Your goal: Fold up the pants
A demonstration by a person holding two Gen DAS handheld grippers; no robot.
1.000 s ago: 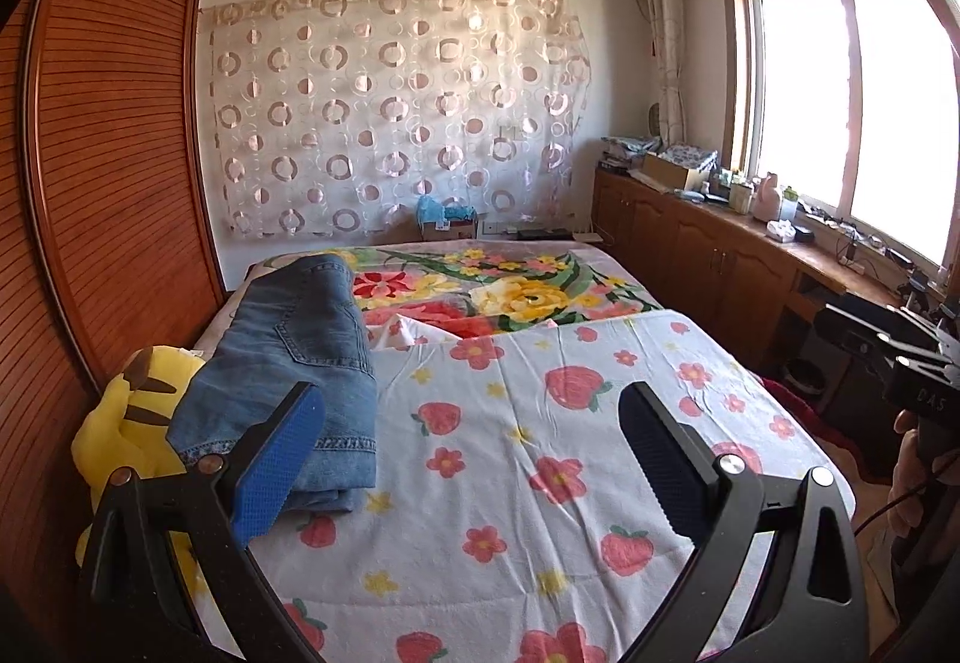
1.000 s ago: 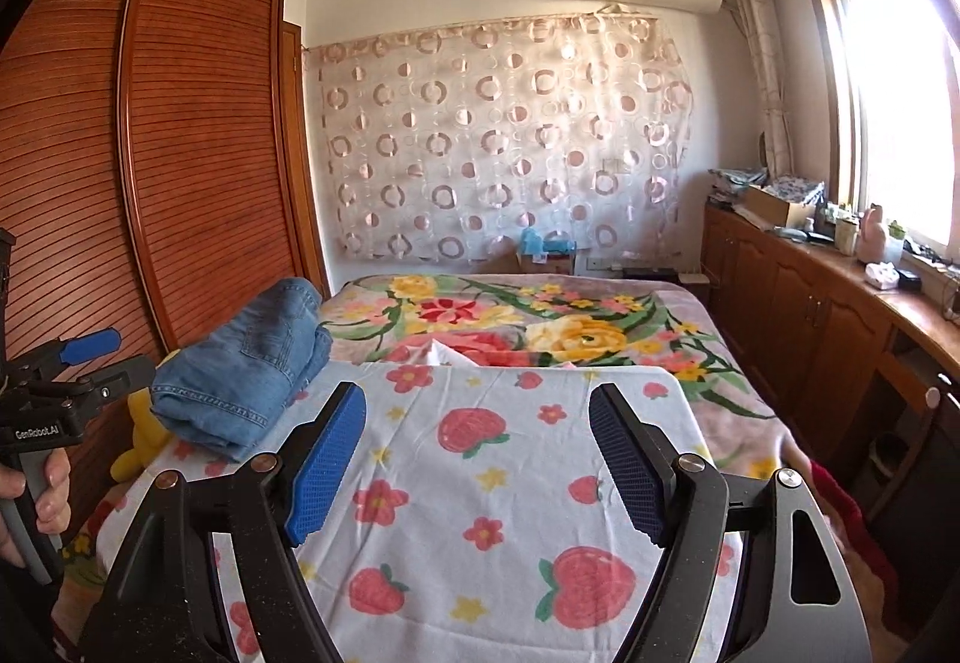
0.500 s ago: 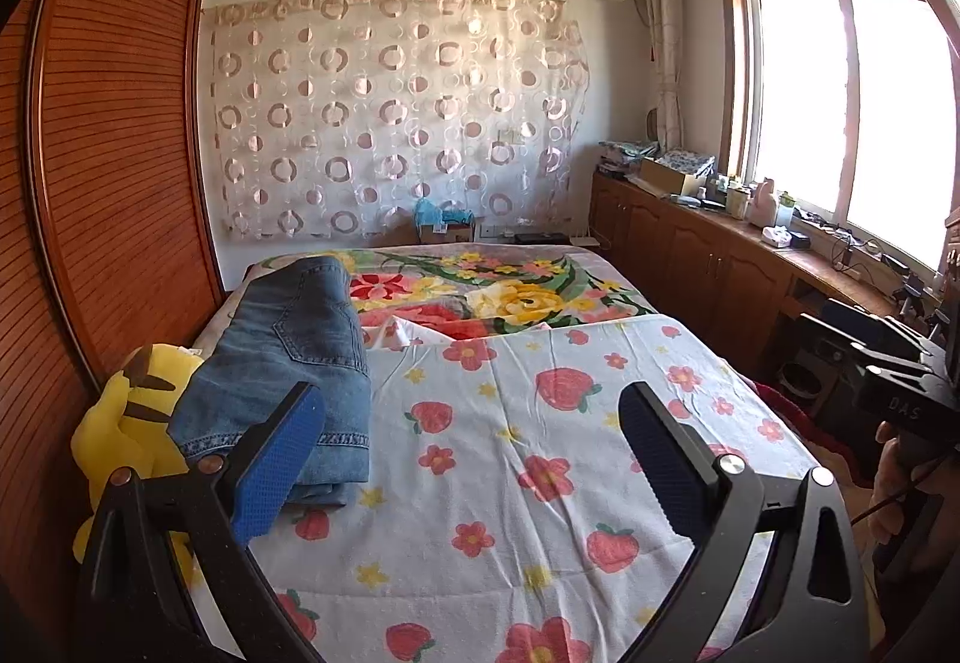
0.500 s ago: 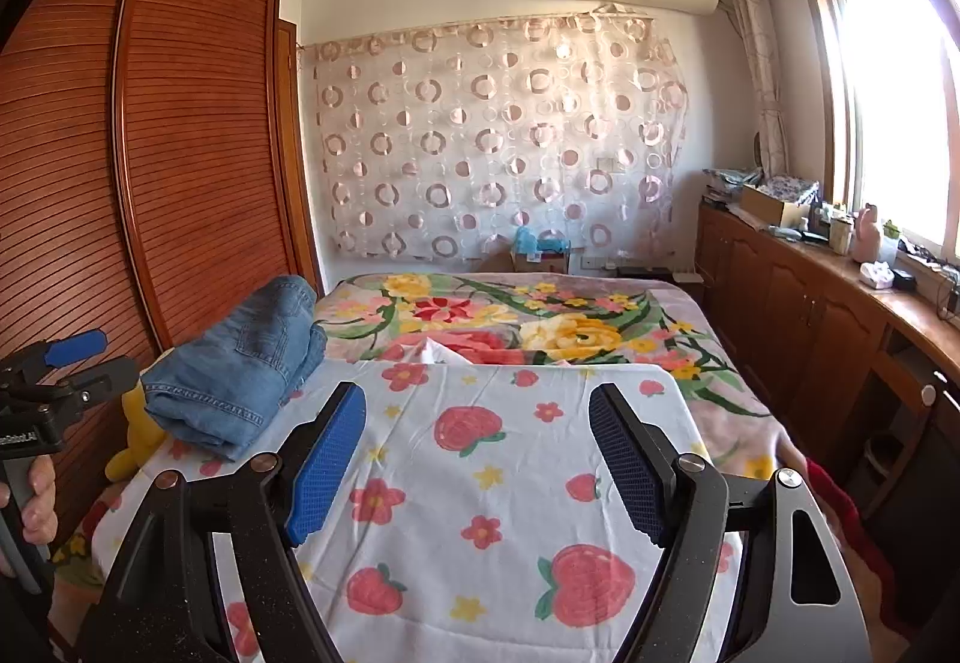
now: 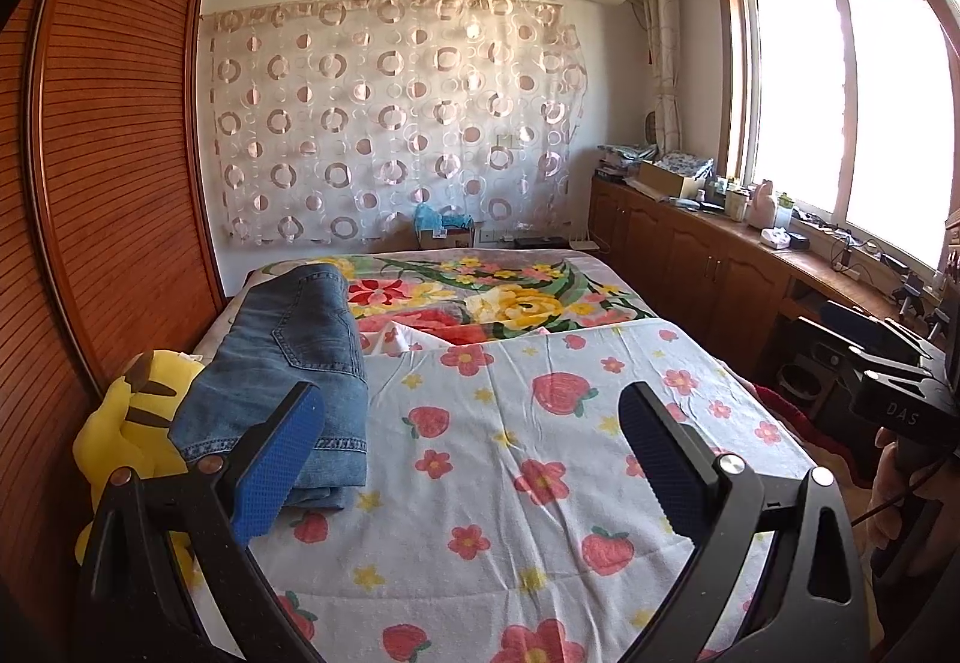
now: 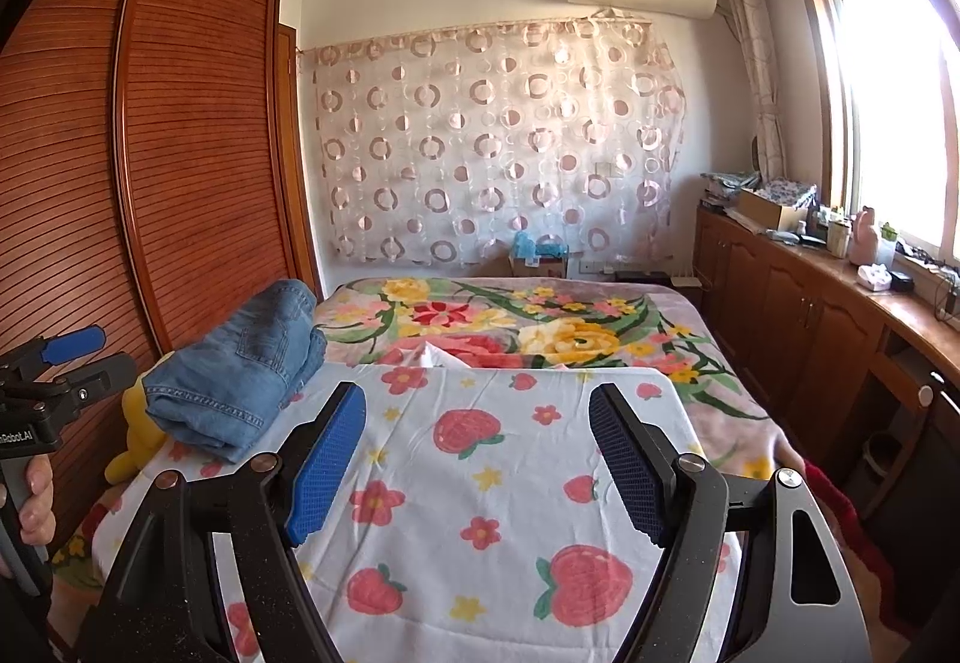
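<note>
The blue denim pants [image 5: 282, 363] lie folded in a thick bundle on the left side of the bed, partly resting on a yellow plush toy [image 5: 120, 423]. My left gripper [image 5: 471, 411] is open and empty, hovering above the strawberry-print sheet [image 5: 540, 483] just right of the pants' near end. The right gripper [image 6: 477, 405] is also open with nothing between its pads, held over the middle of the sheet, well right of the pants [image 6: 240, 369]. At the left edge of the right wrist view, a hand holds the left gripper [image 6: 90, 357].
A slatted wooden wardrobe [image 6: 180, 153] runs close along the bed's left side. Low wooden cabinets [image 6: 810, 315] with clutter on top line the right wall under the window. A floral blanket [image 6: 510, 321] covers the far half of the bed, before a circle-patterned curtain [image 6: 492, 141].
</note>
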